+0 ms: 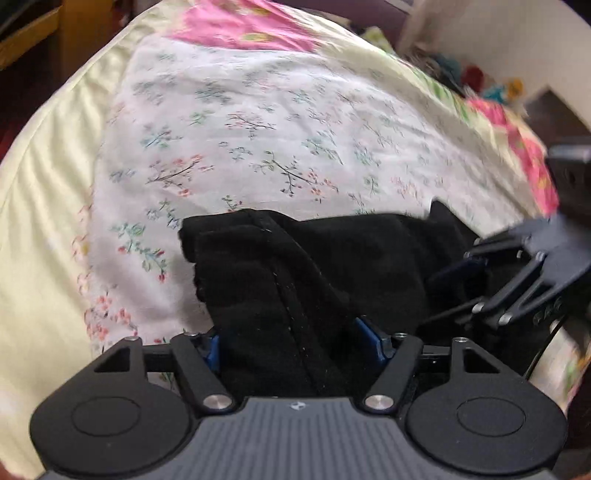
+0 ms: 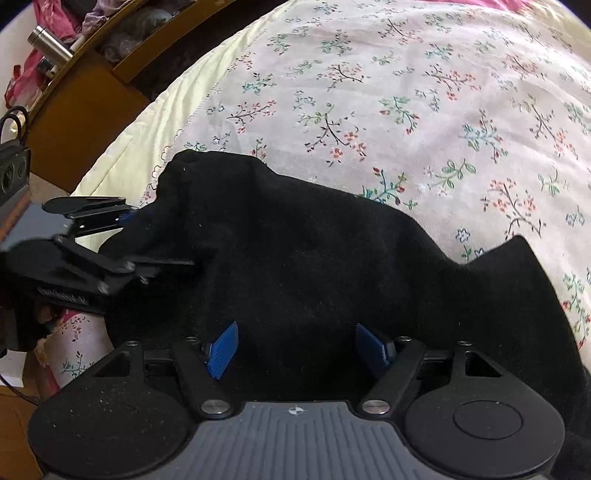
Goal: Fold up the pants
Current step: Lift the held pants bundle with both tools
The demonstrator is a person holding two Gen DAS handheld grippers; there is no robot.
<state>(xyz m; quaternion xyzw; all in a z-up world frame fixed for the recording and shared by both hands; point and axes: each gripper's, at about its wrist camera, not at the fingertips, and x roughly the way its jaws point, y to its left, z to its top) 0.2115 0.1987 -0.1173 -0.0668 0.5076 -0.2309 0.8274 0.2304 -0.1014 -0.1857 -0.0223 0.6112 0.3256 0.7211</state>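
Black pants (image 1: 295, 280) lie bunched on a floral bedsheet (image 1: 258, 129). In the left wrist view my left gripper (image 1: 295, 343) is open, its blue pads (image 1: 212, 350) on either side of a thick fold with a seam. My right gripper (image 1: 458, 291) shows at the right, jaws apart at the fabric's edge. In the right wrist view the pants (image 2: 314, 258) fill the middle; my right gripper (image 2: 297, 349) is open with its blue pads (image 2: 221, 349) over the cloth. My left gripper (image 2: 147, 240) enters from the left, its fingers around the pants' edge.
The bed has a pale yellow border (image 2: 147, 122) and a pink flowered cover (image 1: 240, 26) at the far end. A wooden shelf (image 2: 92, 74) with a steel bottle (image 2: 50, 44) stands beyond the bed's left edge. Clutter (image 1: 480, 77) lies at the far right.
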